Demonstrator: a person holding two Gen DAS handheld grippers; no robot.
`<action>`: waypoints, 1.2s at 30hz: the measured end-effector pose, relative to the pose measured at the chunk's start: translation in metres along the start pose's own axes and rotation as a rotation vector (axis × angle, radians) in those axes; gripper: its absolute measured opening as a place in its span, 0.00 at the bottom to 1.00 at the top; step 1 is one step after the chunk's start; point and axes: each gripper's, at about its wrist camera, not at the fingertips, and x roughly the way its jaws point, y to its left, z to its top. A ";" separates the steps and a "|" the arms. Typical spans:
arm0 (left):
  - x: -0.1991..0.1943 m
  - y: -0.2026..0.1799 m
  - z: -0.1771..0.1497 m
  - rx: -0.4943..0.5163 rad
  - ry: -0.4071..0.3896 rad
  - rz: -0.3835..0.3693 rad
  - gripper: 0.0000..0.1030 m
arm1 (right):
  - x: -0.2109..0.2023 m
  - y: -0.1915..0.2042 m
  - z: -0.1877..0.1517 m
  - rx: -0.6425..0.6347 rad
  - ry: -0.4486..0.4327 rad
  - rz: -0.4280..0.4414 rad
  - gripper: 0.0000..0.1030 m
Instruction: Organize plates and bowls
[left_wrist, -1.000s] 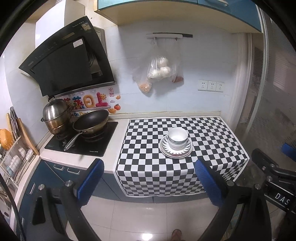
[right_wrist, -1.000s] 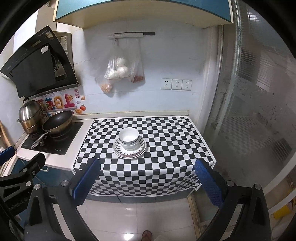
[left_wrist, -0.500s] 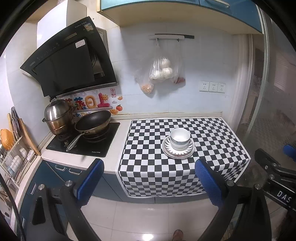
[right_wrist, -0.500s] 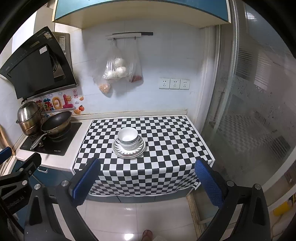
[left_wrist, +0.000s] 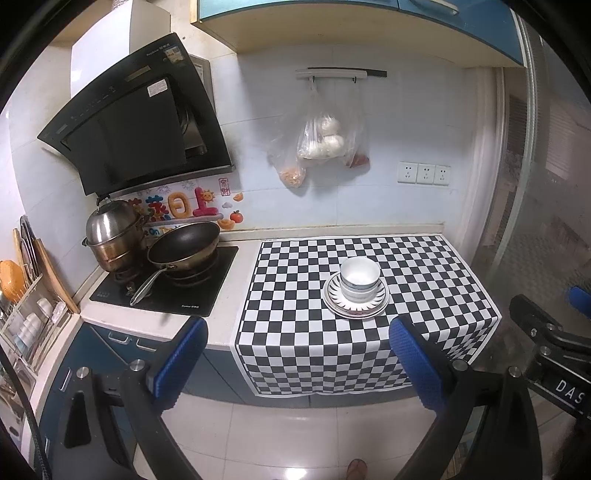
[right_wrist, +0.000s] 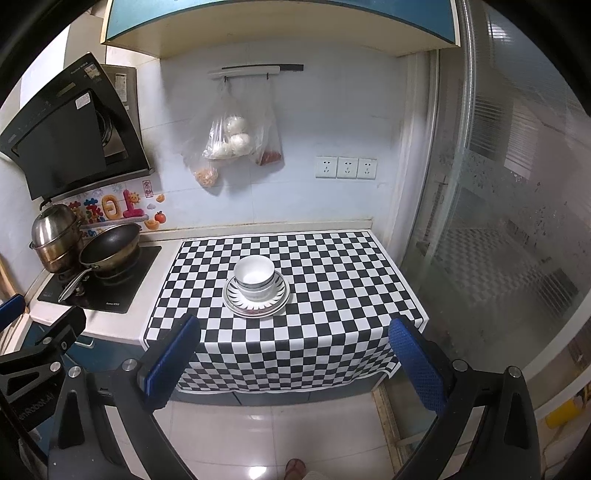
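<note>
— What do you have in front of you?

— Largest first: I see the counter (right_wrist: 162, 258) along the tiled wall, with a black-and-white checkered cloth (right_wrist: 332, 280) spread over its right part and hanging over the front edge. Left of the cloth is a black cooktop (left_wrist: 221, 269) under a slanted black range hood (left_wrist: 136, 129). A steel pot (left_wrist: 110, 232) and a dark frying pan (left_wrist: 184, 247) sit on the cooktop, touching or nearly so.

— And the dishes?

— Near the middle of the cloth I have a stack of plates (right_wrist: 236, 301) with striped rims, and stacked white bowls (right_wrist: 255, 277) sit upright on top of them, slightly toward the back of the plates.

— Your grippers?

— Both are held back from the counter, above the floor tiles, well apart from the dishes. My left gripper (left_wrist: 295, 362) has its blue pads (left_wrist: 181, 358) spread wide, with nothing between them. My right gripper (right_wrist: 295, 362) is the same: blue pads (right_wrist: 415, 365) wide apart, holding nothing.

— Anything smaller?

— Plastic bags (right_wrist: 229, 144) hang from a wall rail, and three wall sockets (right_wrist: 346, 167) are to their right.
</note>
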 end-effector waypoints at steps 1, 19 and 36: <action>0.001 0.001 0.000 0.000 0.001 -0.001 0.98 | 0.000 0.000 0.000 0.001 0.000 -0.002 1.00; 0.010 0.003 0.001 -0.007 0.008 0.005 0.98 | 0.006 0.005 0.004 -0.001 0.010 -0.009 1.00; 0.009 0.003 0.002 -0.009 0.004 0.011 0.98 | 0.008 0.006 0.005 -0.001 0.007 -0.011 1.00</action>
